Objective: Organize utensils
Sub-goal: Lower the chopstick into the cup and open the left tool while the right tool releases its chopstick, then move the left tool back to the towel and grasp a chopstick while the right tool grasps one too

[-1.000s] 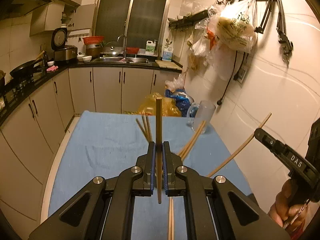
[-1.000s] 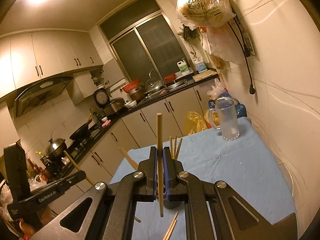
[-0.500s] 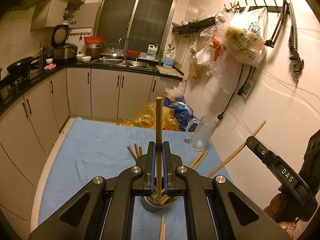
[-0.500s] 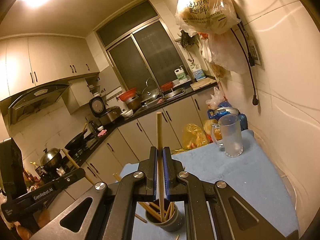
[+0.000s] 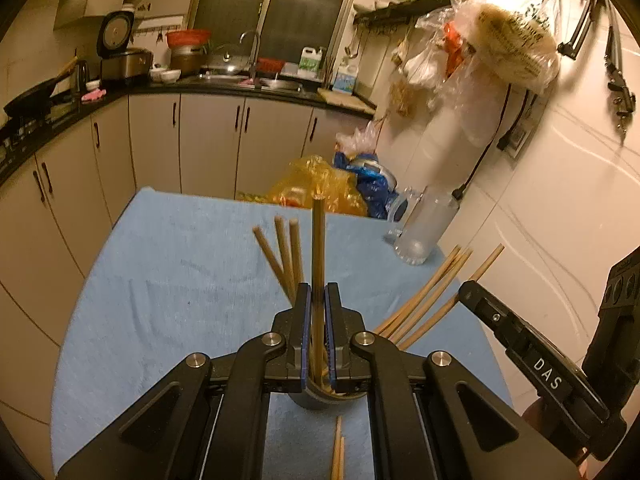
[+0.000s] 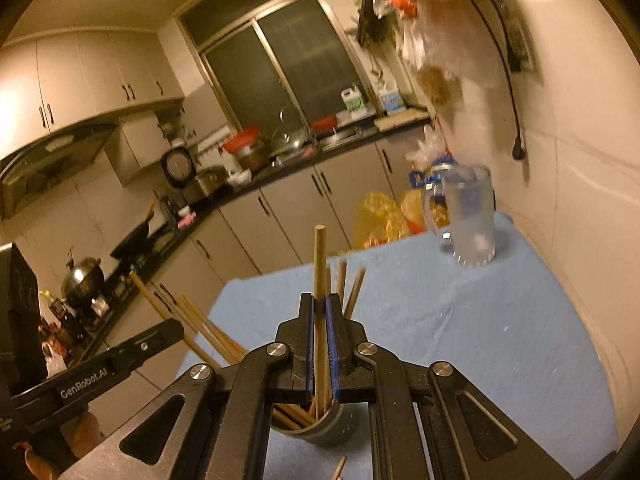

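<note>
My left gripper [image 5: 316,300] is shut on an upright wooden chopstick [image 5: 318,248]; its lower end reaches into a dark grey holder cup [image 5: 316,398] under my fingers. My right gripper [image 6: 319,312] is shut on another upright chopstick [image 6: 319,264], its lower end inside the same cup [image 6: 320,426]. Several chopsticks stand in the cup, leaning left [image 5: 280,252] and right [image 5: 432,292]. Two loose chopsticks [image 5: 338,452] lie on the blue cloth [image 5: 180,272] in front of the cup. The right gripper shows in the left wrist view [image 5: 536,360], the left gripper in the right wrist view [image 6: 100,368].
A frosted glass mug [image 5: 424,228] stands at the far right of the cloth, also in the right wrist view [image 6: 468,216]. The tiled wall [image 5: 560,200] runs along the right. Yellow and blue bags [image 5: 332,188] lie beyond the table. Kitchen cabinets [image 5: 200,140] are behind.
Both grippers have come down with their chopsticks, whose lower ends now sit in the holder cup. The right wrist view has tilted down towards the table.
</note>
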A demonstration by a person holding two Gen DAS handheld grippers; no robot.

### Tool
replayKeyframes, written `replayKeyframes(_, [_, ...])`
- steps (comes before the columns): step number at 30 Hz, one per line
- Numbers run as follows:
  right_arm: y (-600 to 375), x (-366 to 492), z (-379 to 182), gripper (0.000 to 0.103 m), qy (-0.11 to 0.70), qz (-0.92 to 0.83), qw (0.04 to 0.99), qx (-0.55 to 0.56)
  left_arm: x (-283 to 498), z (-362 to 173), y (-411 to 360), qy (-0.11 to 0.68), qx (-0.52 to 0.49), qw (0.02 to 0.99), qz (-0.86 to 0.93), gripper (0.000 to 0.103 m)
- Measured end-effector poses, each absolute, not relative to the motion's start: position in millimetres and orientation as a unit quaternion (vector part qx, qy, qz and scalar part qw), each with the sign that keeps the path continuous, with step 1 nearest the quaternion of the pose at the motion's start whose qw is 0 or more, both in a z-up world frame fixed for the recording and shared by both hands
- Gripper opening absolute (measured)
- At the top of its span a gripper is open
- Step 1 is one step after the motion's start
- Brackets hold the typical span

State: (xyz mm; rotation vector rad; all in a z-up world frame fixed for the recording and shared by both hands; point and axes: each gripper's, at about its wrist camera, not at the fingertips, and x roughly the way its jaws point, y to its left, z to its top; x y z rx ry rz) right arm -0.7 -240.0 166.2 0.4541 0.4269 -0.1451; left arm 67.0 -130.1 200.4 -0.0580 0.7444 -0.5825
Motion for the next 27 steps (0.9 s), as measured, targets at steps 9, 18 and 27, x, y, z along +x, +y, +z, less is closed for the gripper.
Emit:
replayKeyframes(9, [-242.1,-13.7,169.1,0.011,0.206,-0.074,0.949,0.228,60.2,205.3,-119.2,0.351,-0.031,0.893,-0.28,0.017])
replayKeyframes(18, [-235.2,-86.4,142.0,0.028,0.209,-0.077,0.946,0.236,11.3,166.4,-79.3,0.385,-0.027,0.877,-0.287,0.026])
replayKeyframes(27, [-237.3,-133.2,42.0,0.028,0.309,-0.078,0.906,0.28,-11.8,59.5,-90.2,0.528,-0.005,0.799,-0.287,0.026])
